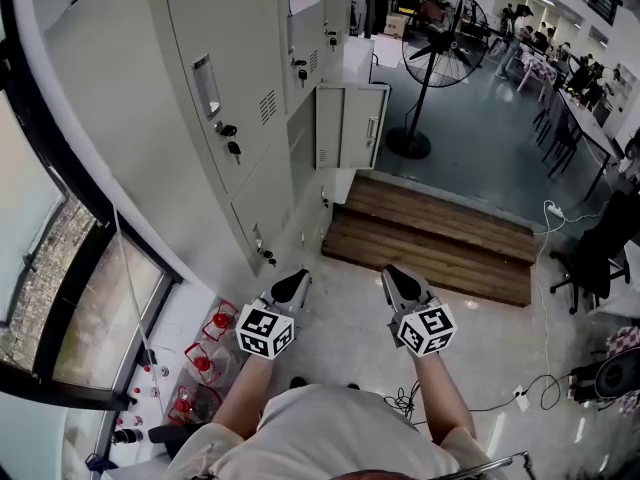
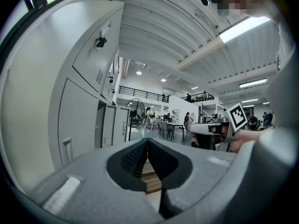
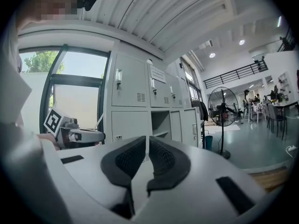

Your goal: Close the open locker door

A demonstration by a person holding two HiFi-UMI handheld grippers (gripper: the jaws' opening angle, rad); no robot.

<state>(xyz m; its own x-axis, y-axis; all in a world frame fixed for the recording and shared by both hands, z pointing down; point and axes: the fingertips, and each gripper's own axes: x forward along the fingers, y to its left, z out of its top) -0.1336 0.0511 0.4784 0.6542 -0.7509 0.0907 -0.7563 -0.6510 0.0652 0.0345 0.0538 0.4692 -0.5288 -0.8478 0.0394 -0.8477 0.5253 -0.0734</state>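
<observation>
The open locker door [image 1: 362,126] is pale grey and swings out from a lower compartment [image 1: 302,134] of the grey locker bank [image 1: 215,78], far ahead of both grippers. In the right gripper view the same door [image 3: 190,126] stands beside the open compartment [image 3: 161,125]. My left gripper [image 1: 298,277] and right gripper [image 1: 392,272] are held level side by side over the floor, well short of the lockers. Both sets of jaws are shut with nothing between them, as seen on the left gripper [image 2: 147,141] and the right gripper [image 3: 148,140].
A low wooden step [image 1: 430,240] lies across the floor between me and the open door. A standing fan [image 1: 444,42] is beyond it on the right. Red-capped bottles [image 1: 205,360] sit by the window [image 1: 60,288] at the left. Desks, chairs and people fill the far right.
</observation>
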